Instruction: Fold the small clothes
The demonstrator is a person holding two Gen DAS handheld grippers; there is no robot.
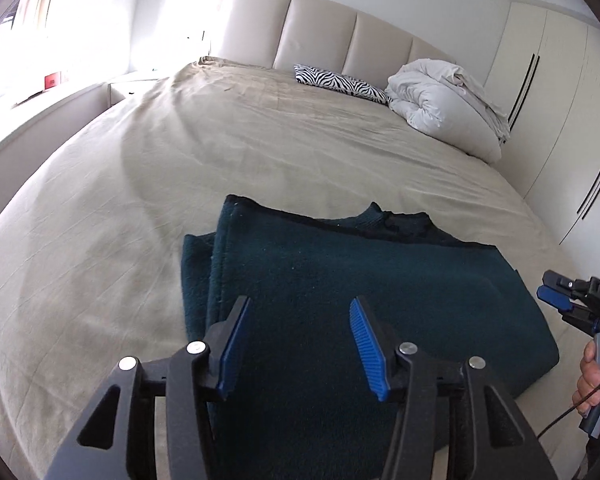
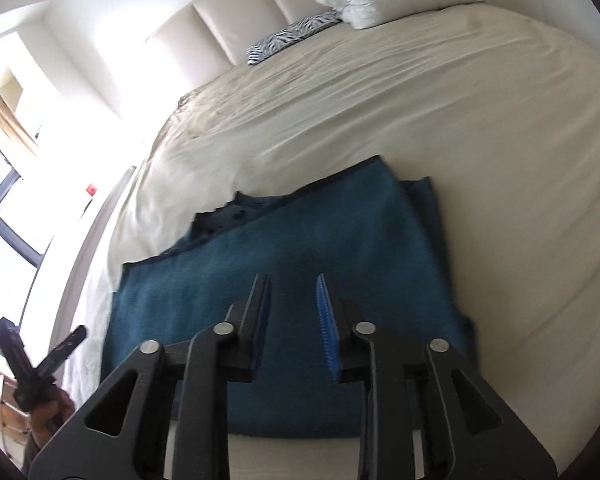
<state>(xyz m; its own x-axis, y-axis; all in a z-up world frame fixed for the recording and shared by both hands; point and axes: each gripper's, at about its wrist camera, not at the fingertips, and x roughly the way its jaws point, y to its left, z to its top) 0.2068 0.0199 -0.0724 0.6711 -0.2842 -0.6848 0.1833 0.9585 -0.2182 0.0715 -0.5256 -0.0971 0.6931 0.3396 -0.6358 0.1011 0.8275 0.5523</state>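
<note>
I see dark teal fleece garment (image 1: 340,312) folded flat on beige-sheeted bed (image 1: 180,152). Left tool (image 1: 298,344) fingers spread apart above it, holding nothing; right tool (image 2: 294,320) likewise apart, empty.

garment (image 1: 340,292) 1 | tongs 2: left (image 1: 298,316), right (image 2: 293,300) | pillows 2: zebra pillow (image 1: 340,82), white pillow (image 1: 444,108)

Your dark teal garment (image 1: 340,300) lies on a beige bed (image 1: 140,200); you see a zebra-striped pillow (image 1: 340,82) and white duvet (image 1: 440,104).
</note>
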